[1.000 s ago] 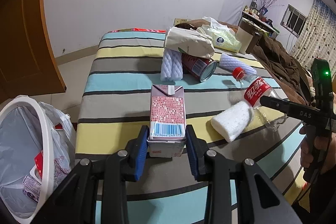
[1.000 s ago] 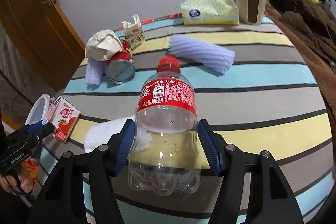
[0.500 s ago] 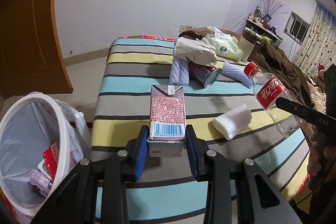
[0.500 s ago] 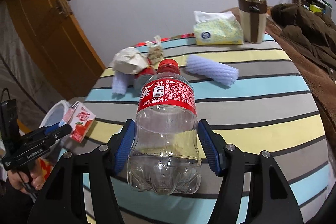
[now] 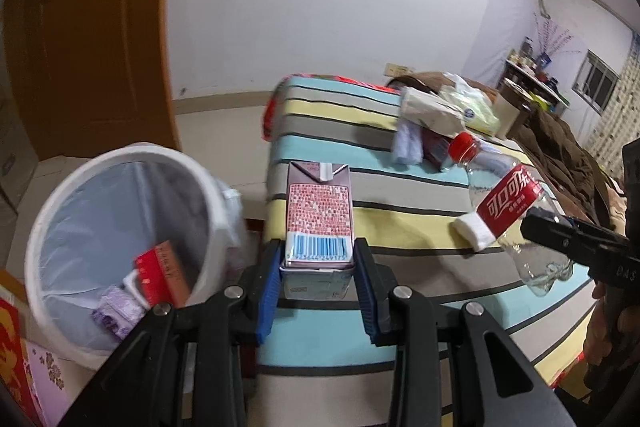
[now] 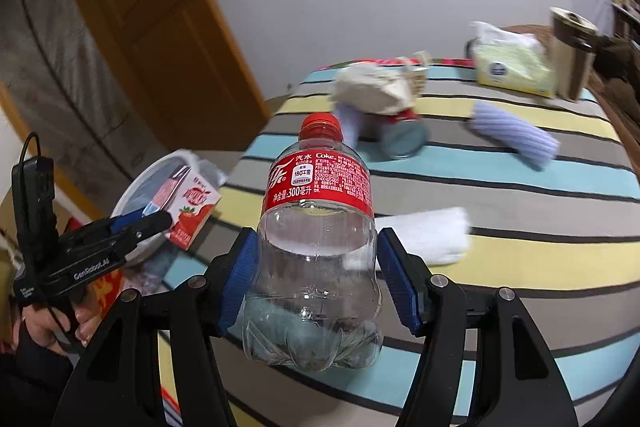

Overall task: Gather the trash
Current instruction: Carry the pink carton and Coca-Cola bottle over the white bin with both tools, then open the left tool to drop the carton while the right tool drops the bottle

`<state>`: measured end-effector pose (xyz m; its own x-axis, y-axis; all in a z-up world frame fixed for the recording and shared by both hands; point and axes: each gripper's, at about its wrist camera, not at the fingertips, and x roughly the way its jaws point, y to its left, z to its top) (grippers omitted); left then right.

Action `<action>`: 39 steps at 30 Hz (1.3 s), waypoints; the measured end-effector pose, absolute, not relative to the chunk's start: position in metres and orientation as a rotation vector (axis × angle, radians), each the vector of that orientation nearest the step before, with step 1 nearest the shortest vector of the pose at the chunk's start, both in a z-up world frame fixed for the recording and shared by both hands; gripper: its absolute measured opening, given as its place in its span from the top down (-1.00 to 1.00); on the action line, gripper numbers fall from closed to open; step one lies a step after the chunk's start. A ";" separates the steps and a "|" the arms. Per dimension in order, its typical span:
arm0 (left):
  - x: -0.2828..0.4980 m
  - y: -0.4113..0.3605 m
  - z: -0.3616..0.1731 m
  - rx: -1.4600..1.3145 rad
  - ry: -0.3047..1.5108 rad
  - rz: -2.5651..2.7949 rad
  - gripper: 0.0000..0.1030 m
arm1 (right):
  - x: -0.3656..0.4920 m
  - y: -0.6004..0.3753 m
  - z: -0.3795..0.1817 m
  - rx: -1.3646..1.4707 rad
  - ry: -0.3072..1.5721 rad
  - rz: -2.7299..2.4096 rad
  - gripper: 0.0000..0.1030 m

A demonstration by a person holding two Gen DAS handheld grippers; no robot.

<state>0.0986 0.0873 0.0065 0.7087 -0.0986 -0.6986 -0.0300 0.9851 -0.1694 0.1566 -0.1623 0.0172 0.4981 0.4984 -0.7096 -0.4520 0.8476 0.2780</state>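
Observation:
My left gripper is shut on a pink milk carton and holds it in the air near the bed's edge, just right of a white trash bin lined with a bag and holding some trash. My right gripper is shut on an empty clear Coke bottle with a red cap, held above the striped bed. In the right wrist view the carton sits in front of the bin. The bottle also shows in the left wrist view.
On the bed lie a white foam roll, a tipped can, a crumpled paper bag, purple foam sleeves, a tissue pack and a brown cup. A wooden door stands behind the bin.
Both grippers have lifted and swung left towards the bin. The carton has moved off the bed's middle to its edge beside the bin; the bottle follows, higher above the bed.

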 end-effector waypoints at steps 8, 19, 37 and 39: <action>0.074 0.137 0.008 -0.218 0.759 0.084 0.30 | 0.153 -0.109 0.019 -0.003 0.881 0.695 -0.22; 0.057 0.197 -0.006 -0.276 0.756 0.227 0.30 | 0.153 -0.045 0.011 -0.086 0.911 0.825 -0.22; 0.051 0.253 -0.036 -0.331 0.792 0.318 0.30 | 0.153 0.042 -0.008 -0.232 0.972 0.953 -0.22; 0.052 0.257 -0.038 -0.333 0.795 0.330 0.30 | 0.155 0.048 -0.010 -0.255 0.976 0.954 -0.22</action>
<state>0.0522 0.2572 -0.0380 0.6551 0.1620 -0.7380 -0.4083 0.8977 -0.1654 0.1546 0.0475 -0.0103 0.2094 0.5700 -0.7945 -0.7814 0.5860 0.2145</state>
